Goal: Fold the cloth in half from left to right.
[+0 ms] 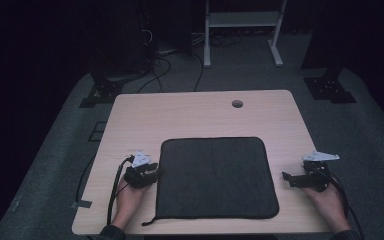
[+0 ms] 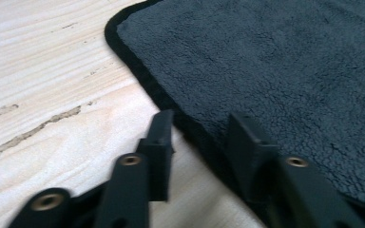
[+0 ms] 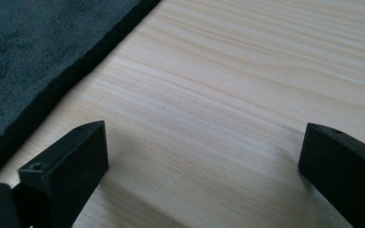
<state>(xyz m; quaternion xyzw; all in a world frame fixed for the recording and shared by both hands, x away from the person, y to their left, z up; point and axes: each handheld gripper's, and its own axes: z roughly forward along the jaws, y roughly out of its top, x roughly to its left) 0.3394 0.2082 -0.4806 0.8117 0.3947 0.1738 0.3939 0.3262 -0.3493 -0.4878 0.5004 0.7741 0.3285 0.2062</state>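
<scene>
Cloth: a dark fleecy mat (image 1: 215,177) with a black bound edge lies flat on the near middle of the surface (image 1: 200,112); a short loop of trim sticks out at its near left corner.
Left claw: the left claw (image 1: 156,172) sits at the mat's left edge, about halfway along it, held low by the left hand (image 1: 130,197).
Left claw state: in the left gripper view the left claw (image 2: 197,137) straddles the bound edge, one jaw over bare wood, the other over the fleece; the jaws stand partly apart, and their pads do not press on the cloth.
Right claw: the right claw (image 1: 286,177) rests on bare wood just right of the mat, pointing left toward it, held by the right hand (image 1: 327,200).
Right claw state: in the right gripper view the right claw (image 3: 204,142) is wide apart, with bare wood between the jaws; the mat's edge lies at the far left.
Surface: pale wood grain, with a round hole (image 1: 237,104) near the far edge.
</scene>
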